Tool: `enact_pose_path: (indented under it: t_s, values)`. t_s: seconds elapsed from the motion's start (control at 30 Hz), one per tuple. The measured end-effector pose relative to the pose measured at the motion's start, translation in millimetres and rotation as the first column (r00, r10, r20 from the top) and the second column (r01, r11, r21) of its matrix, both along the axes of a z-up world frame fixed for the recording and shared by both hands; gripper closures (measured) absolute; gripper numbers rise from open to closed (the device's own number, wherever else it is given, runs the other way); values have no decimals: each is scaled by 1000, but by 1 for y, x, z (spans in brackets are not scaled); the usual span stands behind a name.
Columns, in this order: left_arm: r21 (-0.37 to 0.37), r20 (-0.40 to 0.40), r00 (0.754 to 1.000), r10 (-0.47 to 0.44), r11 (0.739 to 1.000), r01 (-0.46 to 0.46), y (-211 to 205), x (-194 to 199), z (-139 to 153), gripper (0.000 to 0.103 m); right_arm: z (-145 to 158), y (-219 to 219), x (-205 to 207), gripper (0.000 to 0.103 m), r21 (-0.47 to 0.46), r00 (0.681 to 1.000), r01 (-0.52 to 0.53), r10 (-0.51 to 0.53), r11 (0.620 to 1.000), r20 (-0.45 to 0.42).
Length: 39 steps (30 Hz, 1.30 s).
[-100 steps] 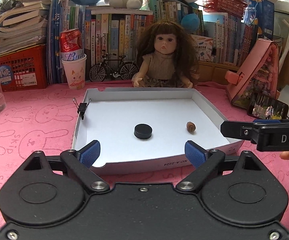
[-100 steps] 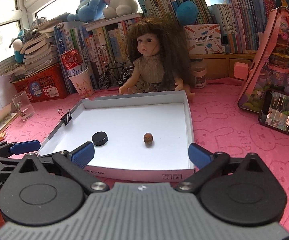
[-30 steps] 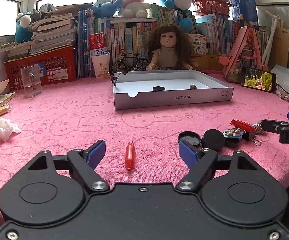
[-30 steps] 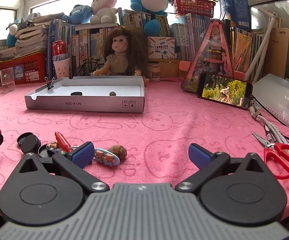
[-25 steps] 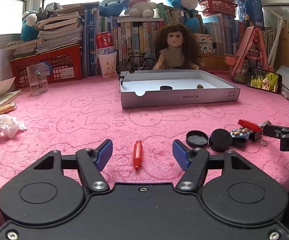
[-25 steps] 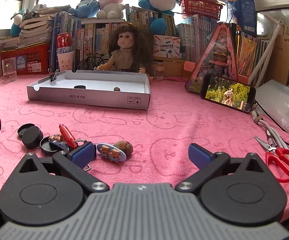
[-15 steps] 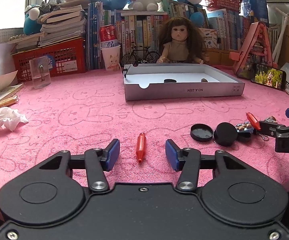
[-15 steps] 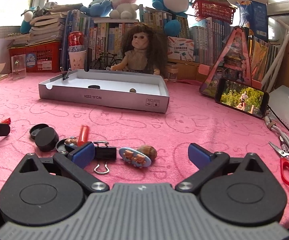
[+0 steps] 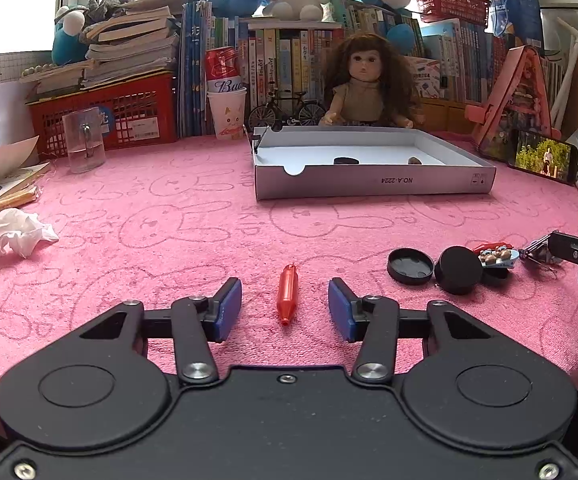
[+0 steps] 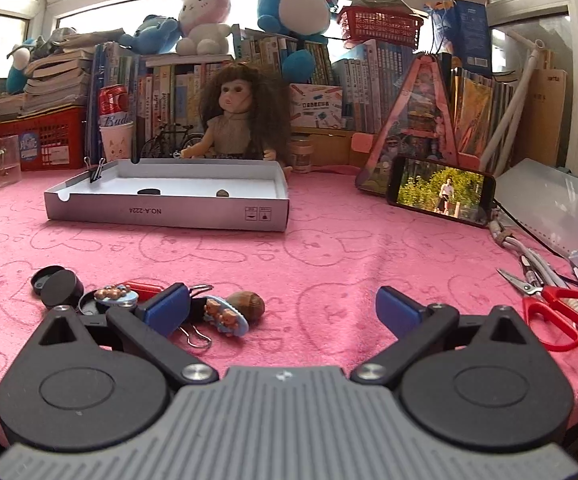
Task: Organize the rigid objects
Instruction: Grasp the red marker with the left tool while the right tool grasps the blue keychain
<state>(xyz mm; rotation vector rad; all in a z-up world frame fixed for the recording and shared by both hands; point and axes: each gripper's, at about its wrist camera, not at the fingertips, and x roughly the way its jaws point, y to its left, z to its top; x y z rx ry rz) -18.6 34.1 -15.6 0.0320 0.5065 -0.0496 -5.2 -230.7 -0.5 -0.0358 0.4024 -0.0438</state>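
Red pen-shaped piece (image 9: 287,294) flat on the pink cloth (image 9: 161,232), lengthwise between the blue pads of the left gripper (image 9: 285,308), touched by neither pad; jaws apart, nothing held. White tray (image 9: 373,184) well beyond the red piece, farther up the cloth, holding a black disc (image 9: 346,160) and a small brown nut (image 9: 414,160); black binder clip (image 10: 96,174) on the tray's left wall. Right of the red piece, a cluster: open black cap (image 9: 410,266), black round lid (image 9: 458,270) touching it, blue oval charm (image 9: 497,255) just behind. Same cluster in the right wrist view: second bear charm (image 10: 225,316), brown nut (image 10: 249,304) touching it, wire-handled binder clip (image 10: 197,332) partly under the left pad of the right gripper (image 10: 283,308); jaws wide apart, nothing between them. Red scissors (image 10: 557,312) far right of the cluster. Phone (image 10: 441,190) right of the tray, leaning on a pink house-shaped stand (image 10: 425,120). Doll (image 9: 363,84) directly behind the tray. Crumpled tissue (image 9: 13,234) and glass mug (image 9: 83,140) far left of the tray
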Motion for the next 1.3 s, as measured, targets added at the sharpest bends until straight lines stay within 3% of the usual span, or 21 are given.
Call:
enact_pose_path:
  t_s: [0.13,0.3,0.93,1.3]
  values:
    - [0,-1,1000,1,1000,-1,0,0,0,57,0,-2,0,0,13,999,46,-46,999,14]
    - [0,0,1000,3,1000,-3,0,0,0,57,-5,1,8,0,-7,997,65,-66,998,-40]
    - [1,1,1000,0,1000,0,0,0,0,56,-7,33,16,1,-36,994,-80,77,996,-71]
    - [1,2,1000,1,1000,-1,1,0,-1,56,-7,2,10,1,-32,995,-1,-2,999,-95]
